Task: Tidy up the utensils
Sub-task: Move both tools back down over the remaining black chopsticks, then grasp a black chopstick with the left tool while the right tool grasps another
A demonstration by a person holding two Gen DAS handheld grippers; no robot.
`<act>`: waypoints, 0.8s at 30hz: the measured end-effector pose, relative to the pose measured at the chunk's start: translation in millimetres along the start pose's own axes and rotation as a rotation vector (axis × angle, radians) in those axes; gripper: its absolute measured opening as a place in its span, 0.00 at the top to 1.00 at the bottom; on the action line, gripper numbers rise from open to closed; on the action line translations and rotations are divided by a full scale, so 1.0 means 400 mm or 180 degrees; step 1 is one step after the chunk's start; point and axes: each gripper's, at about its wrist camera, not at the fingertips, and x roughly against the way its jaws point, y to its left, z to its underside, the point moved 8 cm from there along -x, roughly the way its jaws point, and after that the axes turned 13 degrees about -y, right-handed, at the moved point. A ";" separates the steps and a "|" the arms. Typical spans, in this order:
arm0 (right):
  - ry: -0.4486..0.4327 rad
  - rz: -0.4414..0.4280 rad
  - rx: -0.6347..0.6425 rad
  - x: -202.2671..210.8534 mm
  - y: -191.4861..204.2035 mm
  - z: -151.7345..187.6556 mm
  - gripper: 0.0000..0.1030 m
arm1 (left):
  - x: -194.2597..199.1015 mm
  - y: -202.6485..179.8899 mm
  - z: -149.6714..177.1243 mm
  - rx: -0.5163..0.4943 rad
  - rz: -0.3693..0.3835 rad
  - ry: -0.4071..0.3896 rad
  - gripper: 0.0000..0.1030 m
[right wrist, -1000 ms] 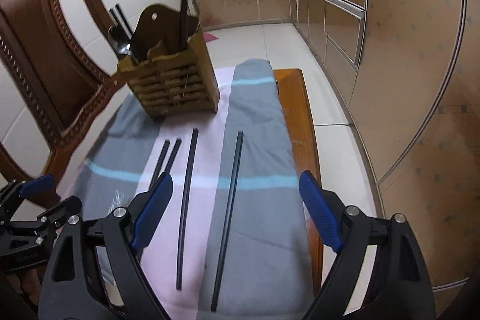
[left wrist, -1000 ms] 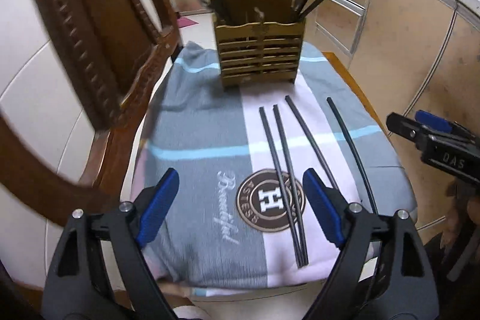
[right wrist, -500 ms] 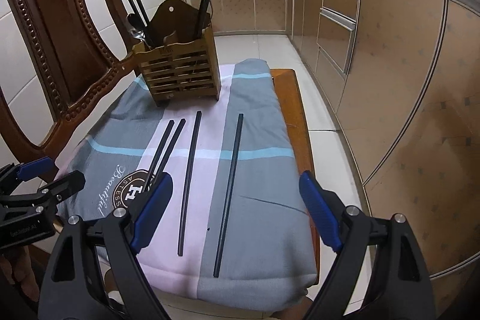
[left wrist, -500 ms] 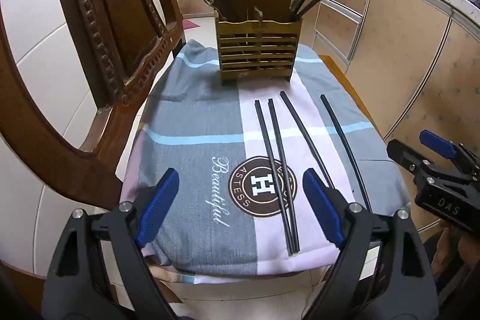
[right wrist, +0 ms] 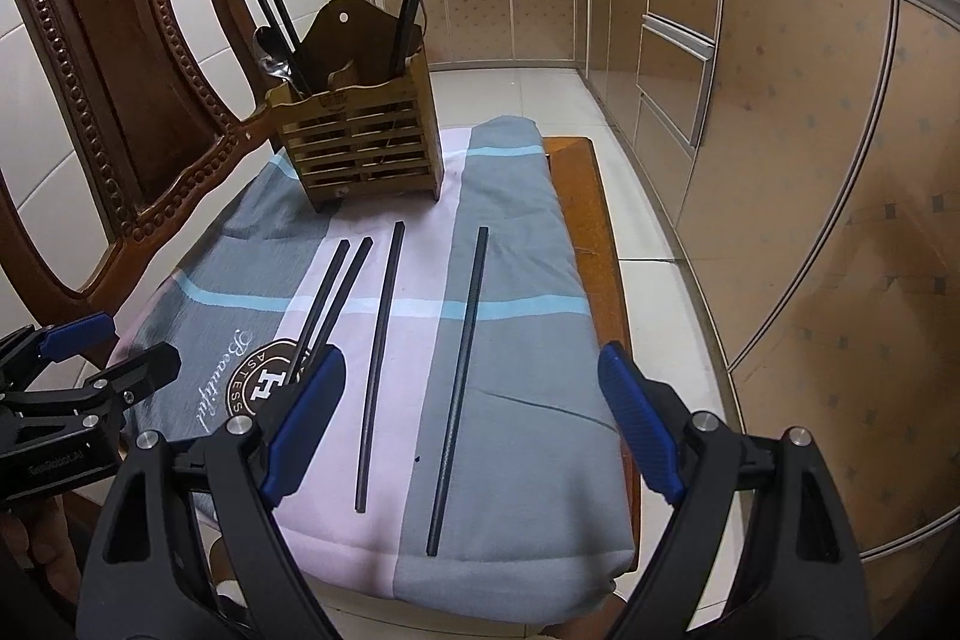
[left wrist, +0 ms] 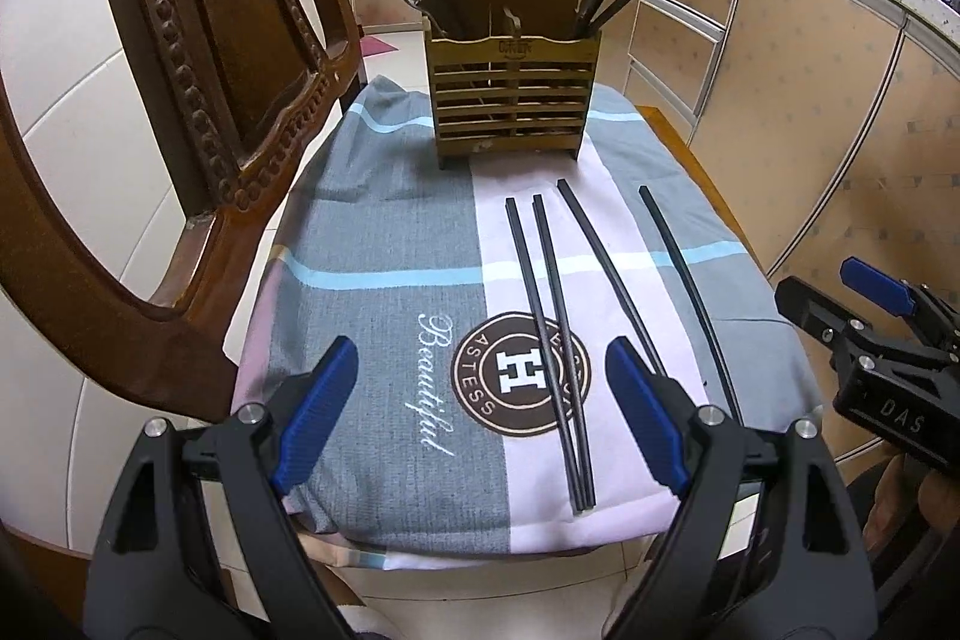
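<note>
left gripper (left wrist: 480, 412): jaws spread wide, holding nothing, lower frame over the cloth (left wrist: 384, 232) | right gripper (right wrist: 474, 412): wide open, empty, lower frame | four black chopsticks (left wrist: 555, 334) lie mid-frame on the cloth | wooden utensil holder (left wrist: 510, 94) stands upper centre with other utensils inside

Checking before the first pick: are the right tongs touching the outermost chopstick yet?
Apart. The right wrist view shows the right tongs open above the cloth, the chopstick lying between the fingers untouched.
</note>
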 end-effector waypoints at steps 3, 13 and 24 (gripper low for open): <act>-0.0009 -0.0005 0.0001 0.002 0.000 0.000 0.18 | -0.001 -0.006 0.001 -0.0010 0.0028 0.0007 0.19; 0.0058 -0.0017 0.0004 -0.031 0.007 -0.010 0.18 | -0.067 -0.015 -0.008 0.0116 0.0173 0.0211 0.19; 0.0276 -0.0031 -0.0134 -0.181 -0.017 -0.081 0.25 | -0.243 -0.003 -0.081 0.0116 0.0081 0.0453 0.33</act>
